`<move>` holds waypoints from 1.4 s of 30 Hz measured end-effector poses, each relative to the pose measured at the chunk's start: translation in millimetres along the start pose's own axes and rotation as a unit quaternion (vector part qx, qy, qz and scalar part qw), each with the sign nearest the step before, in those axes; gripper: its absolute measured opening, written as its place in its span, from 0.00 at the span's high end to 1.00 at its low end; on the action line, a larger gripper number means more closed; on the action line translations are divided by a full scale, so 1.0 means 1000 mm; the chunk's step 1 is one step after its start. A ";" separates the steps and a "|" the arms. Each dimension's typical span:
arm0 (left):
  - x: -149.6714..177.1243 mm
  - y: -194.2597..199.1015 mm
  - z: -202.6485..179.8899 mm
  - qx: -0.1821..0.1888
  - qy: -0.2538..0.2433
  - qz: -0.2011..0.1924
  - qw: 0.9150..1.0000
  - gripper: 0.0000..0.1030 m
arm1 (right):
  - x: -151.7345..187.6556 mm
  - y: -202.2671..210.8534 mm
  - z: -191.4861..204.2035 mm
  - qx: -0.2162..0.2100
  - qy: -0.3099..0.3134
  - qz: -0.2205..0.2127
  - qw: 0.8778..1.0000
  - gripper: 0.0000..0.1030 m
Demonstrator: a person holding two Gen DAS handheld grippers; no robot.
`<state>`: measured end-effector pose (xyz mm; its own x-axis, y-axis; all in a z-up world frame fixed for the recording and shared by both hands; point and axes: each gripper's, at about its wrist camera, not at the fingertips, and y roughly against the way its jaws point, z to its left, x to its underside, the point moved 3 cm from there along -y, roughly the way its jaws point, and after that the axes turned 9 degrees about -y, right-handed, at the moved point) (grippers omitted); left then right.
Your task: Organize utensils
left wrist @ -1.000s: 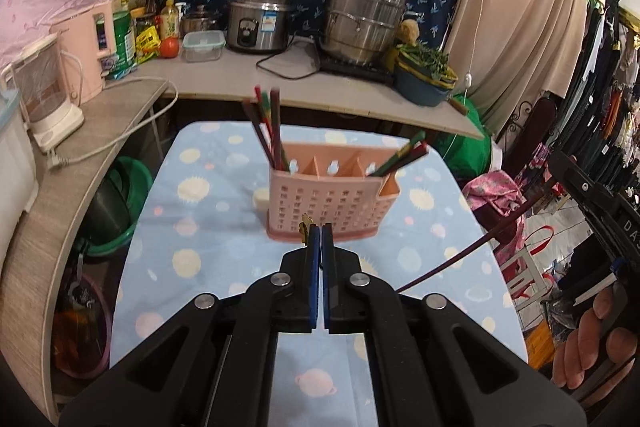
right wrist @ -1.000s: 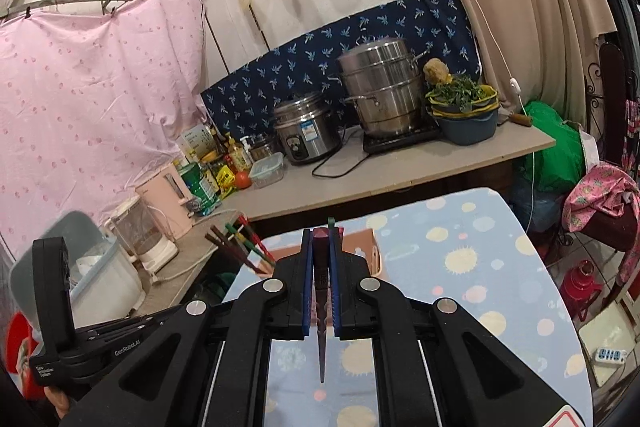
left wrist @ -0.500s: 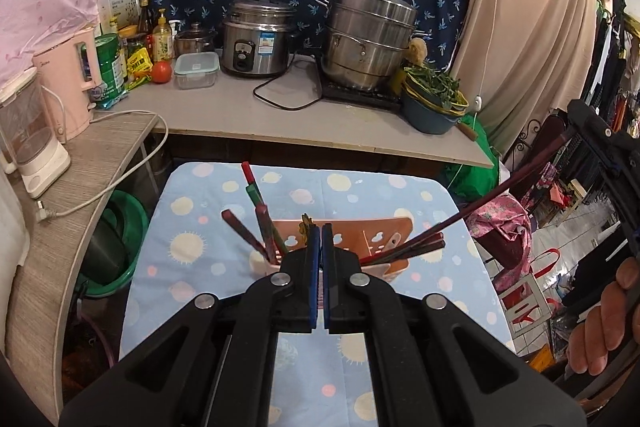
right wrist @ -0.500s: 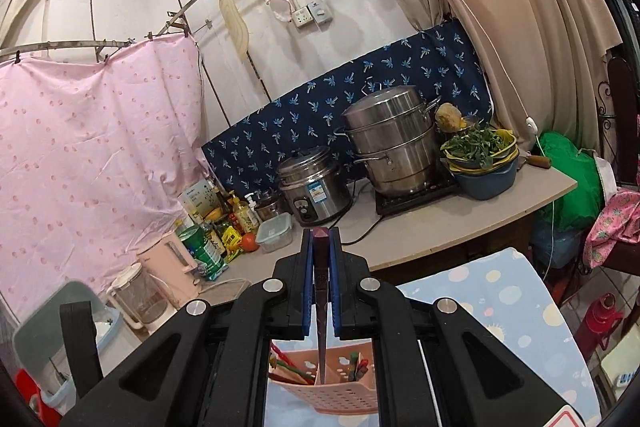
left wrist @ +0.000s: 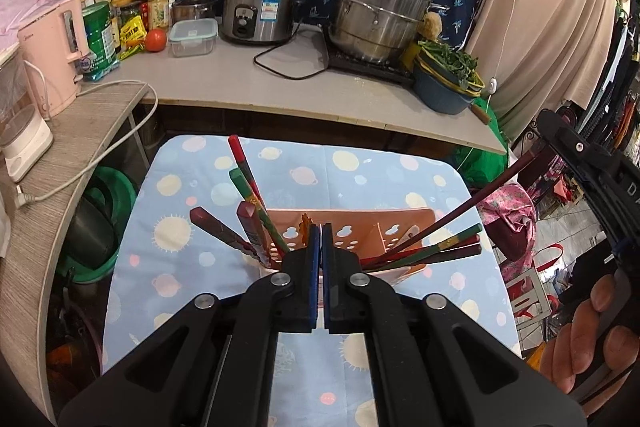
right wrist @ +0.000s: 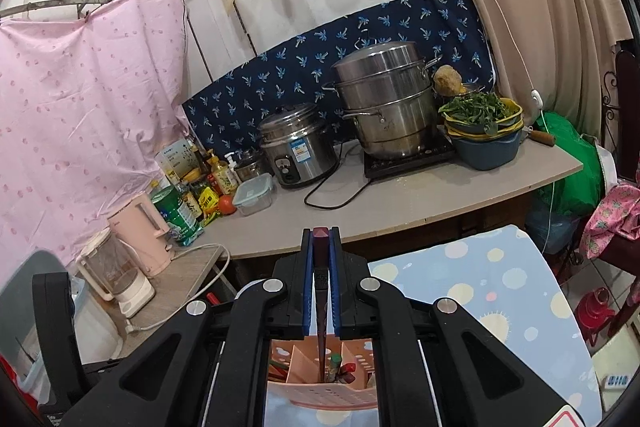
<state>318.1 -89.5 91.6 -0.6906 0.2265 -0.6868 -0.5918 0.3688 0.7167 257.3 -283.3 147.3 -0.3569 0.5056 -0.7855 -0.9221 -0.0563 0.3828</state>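
Pink utensil caddy [left wrist: 352, 227] on a blue-clothed desk [left wrist: 192, 235], half hidden by the left gripper [left wrist: 320, 231].
Left fingers pinch something small and orange, perhaps the caddy's rim. Right gripper [right wrist: 320, 239] holds a dark red chopstick [right wrist: 321, 311], tip inside the caddy.

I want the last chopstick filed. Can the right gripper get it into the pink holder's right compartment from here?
Probably yes: the right gripper holds the dark chopstick with its tip already in the pink holder, nothing blocking.

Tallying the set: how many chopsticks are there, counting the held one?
8 visible: four in the pink plastic holder's left compartment, three leaning right, one dark red chopstick gripped by the right tool. More may be hidden.
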 end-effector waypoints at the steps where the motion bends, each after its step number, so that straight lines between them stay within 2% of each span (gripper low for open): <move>1: 0.001 -0.003 0.000 0.000 0.001 0.004 1.000 0.99 | 0.002 -0.003 -0.001 0.001 0.000 0.004 1.000 0.93; 6: 0.002 -0.013 0.002 0.000 0.007 0.011 1.000 0.99 | 0.010 -0.013 -0.006 0.007 -0.001 0.017 1.000 0.93; 11: 0.001 -0.012 0.004 -0.013 0.008 -0.003 1.000 0.98 | 0.017 -0.017 -0.010 0.010 0.001 0.029 1.000 0.91; 12: 0.001 -0.011 0.004 -0.015 0.007 -0.005 1.000 0.94 | 0.017 -0.017 -0.011 0.010 0.001 0.028 1.000 0.88; 16: 0.002 -0.004 0.006 -0.023 0.009 -0.018 1.000 0.77 | 0.019 -0.014 -0.011 0.010 0.002 0.028 1.000 0.87; 17: 0.001 -0.002 0.006 -0.026 0.008 -0.021 0.999 0.76 | 0.019 -0.013 -0.011 0.010 0.003 0.028 1.000 0.87; 25: 0.006 0.016 0.002 -0.046 -0.005 -0.039 0.998 0.74 | 0.029 0.002 -0.008 0.005 0.011 0.037 0.999 0.87; 28: 0.011 0.023 0.001 -0.052 -0.007 -0.046 0.998 0.69 | 0.036 0.011 -0.008 0.004 0.018 0.043 0.999 0.81; 42: 0.046 0.045 -0.004 -0.081 -0.011 -0.052 0.995 0.67 | 0.089 0.040 -0.013 0.016 0.044 0.091 0.995 0.77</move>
<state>257.9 -65.9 92.2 -0.6145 0.2145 -0.7592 -0.7200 0.2408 0.6508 186.5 -251.3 86.1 -0.5308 0.4119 -0.7407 -0.8363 -0.1128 0.5366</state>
